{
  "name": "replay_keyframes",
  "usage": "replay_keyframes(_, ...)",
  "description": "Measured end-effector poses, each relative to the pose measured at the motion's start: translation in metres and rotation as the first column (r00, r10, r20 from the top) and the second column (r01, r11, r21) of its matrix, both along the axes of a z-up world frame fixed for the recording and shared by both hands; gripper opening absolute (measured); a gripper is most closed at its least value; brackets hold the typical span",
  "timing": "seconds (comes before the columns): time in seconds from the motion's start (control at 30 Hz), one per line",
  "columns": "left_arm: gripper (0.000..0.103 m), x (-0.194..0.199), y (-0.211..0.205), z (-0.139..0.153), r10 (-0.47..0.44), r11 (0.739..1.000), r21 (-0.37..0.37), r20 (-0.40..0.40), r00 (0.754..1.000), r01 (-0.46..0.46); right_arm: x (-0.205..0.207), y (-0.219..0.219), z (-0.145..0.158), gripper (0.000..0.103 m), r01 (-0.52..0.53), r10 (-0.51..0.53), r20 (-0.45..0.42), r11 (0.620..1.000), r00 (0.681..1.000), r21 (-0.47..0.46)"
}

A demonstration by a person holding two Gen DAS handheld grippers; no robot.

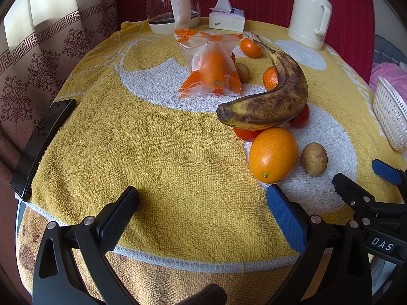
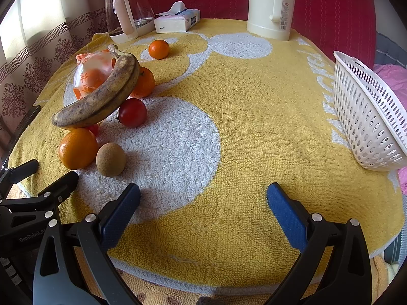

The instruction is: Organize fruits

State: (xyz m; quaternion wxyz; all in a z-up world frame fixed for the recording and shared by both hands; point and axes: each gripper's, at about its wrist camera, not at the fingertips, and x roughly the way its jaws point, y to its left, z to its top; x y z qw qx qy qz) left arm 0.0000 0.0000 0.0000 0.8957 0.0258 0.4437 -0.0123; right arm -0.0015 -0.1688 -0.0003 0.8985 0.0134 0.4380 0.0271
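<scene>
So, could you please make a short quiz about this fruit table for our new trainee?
1. True or false: the banana lies flat on the towel, touching no other fruit.
2. Multiple choice: where does the white basket stand? A) at the towel's right edge B) beside the glass kettle C) under the banana
3. Fill in: the left gripper and the right gripper are both ____ and hold nothing.

Key: 1 false, it rests on top of the red fruits; 2 A; 3 open.
</scene>
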Motion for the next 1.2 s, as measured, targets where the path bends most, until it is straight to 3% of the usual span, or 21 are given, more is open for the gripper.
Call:
replay_keyframes(0.67,0.098,0.0,0.001,0.0,0.005,1.0,-0.004,-0.005,1.0,-0.005,-0.001,-0.003,0.0,0.101,-0.003,0.003,0.003,1.0,1.0,0.018)
replay_keyframes(0.9,0.098,0.003,0.008,0.001,0.006,1.0,-0.012,-0.014,1.0,-0.006,0.002,-0.002,0.001,0.101,-0.064,0.064,-0.033,0.998,0.997,0.005)
replay_keyframes(1.03,0.098,0.0,0.009,0.004,0.0,0.998,-0.056,0.003,1.0,0.0,0.002,0.001,0.002,0.101,-0.122,0.122,-0.063,0.992,0.991,0.001)
replay_keyframes(1.2,0.098,-0.005,0.021,0.01,0.0,0.989,-0.149,0.035,0.999,0.005,-0.001,0.001,0.0,0.101,-0.196,0.195,-0.037,0.981,0.98,-0.006)
